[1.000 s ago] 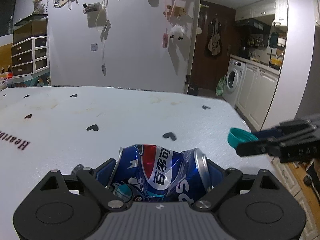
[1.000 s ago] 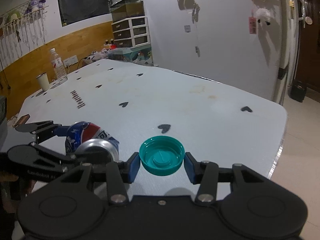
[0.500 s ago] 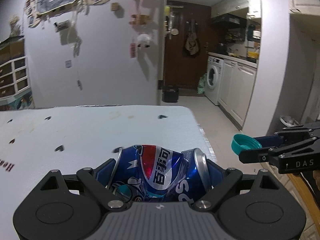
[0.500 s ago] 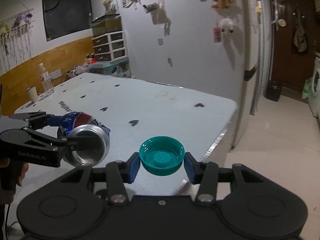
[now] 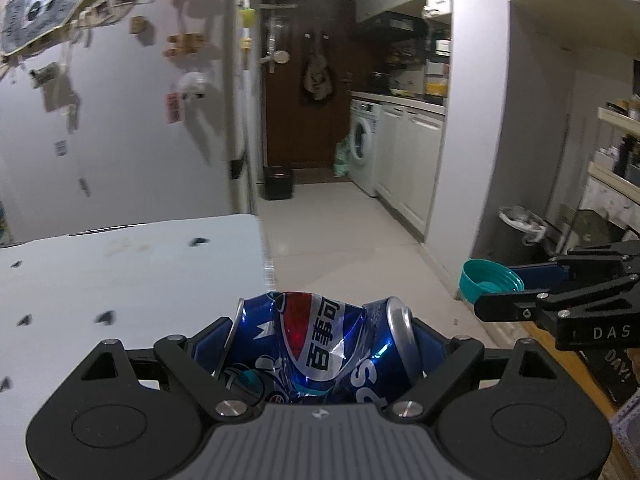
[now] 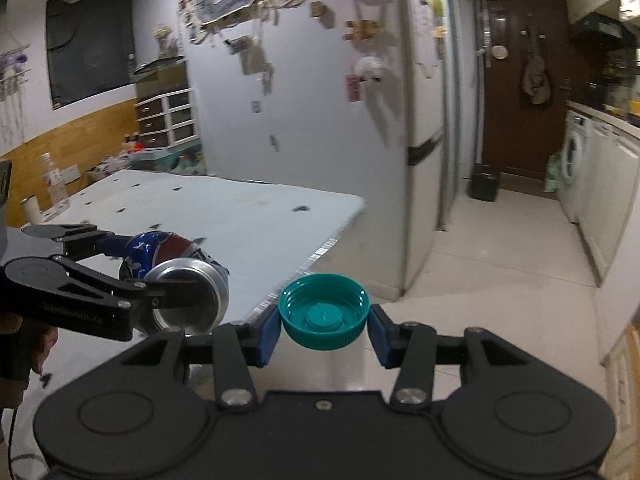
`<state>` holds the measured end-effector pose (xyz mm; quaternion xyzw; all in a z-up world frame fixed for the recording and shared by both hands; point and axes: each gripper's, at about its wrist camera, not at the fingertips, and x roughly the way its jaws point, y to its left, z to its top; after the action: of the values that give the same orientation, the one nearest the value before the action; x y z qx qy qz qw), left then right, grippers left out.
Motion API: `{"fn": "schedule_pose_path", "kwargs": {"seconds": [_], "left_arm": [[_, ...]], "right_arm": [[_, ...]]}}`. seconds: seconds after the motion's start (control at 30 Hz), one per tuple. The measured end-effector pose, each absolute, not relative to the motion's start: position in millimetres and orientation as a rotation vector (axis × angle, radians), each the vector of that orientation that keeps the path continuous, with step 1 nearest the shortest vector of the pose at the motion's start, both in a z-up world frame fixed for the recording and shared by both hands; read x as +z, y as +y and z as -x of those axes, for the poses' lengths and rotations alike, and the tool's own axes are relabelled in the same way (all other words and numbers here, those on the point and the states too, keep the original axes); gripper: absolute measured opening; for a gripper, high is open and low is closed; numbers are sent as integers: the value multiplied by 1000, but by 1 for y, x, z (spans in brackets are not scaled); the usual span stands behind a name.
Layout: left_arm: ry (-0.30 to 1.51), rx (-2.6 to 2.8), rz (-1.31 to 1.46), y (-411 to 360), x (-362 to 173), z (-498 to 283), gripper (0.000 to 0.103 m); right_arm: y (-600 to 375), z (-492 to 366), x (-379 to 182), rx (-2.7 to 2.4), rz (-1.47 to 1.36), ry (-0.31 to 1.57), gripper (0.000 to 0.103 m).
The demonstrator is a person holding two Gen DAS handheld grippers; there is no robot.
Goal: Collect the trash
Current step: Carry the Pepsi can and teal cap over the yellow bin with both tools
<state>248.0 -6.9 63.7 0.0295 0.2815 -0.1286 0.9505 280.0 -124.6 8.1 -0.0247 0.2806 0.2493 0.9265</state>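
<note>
Gripping a crushed blue cola can (image 5: 320, 348) crosswise between wide-set blue pads, left gripper (image 5: 322, 354) raised near the corner of a white table (image 5: 120, 264) printed with small black hearts. Dented, glossy aluminium, creased down the middle, red-white-blue logo and white lettering facing up, silver rim at the right pad; from the right wrist view, same can (image 6: 180, 276) end-on, round silver base toward the lens, black linkage fingers clamped on both ends. Pinching a teal plastic bottle cap (image 6: 324, 312) at roughly half opening, right gripper (image 6: 324, 320) off the table's edge, above pale floor tiles (image 6: 500, 280); cap ribbed round its skirt, open side up, threads and a raised centre disc inside, both blue pads pressed against its sides. Seen from the left wrist camera as well, cap (image 5: 490, 280) tilted on edge at the tip of the right gripper (image 5: 516, 286). Beyond, out of focus: a grey refrigerator (image 6: 320, 120) hung with magnets and notes, a white washing machine (image 5: 364, 144), a dark brown door (image 6: 520, 80).
</note>
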Motion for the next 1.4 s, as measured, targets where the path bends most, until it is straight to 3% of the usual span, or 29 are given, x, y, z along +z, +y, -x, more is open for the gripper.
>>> {"fn": "schedule_pose_path", "kwargs": {"seconds": [0.6,1.4], "left_arm": [[715,-402,-57,-121,1,-281,89],[1077,-300,11,-146,-179,-414,89]], "right_arm": [[-242,-262,-56,265,-59,668,48],[-229,-361,-265,187,-118,1087,48]]}}
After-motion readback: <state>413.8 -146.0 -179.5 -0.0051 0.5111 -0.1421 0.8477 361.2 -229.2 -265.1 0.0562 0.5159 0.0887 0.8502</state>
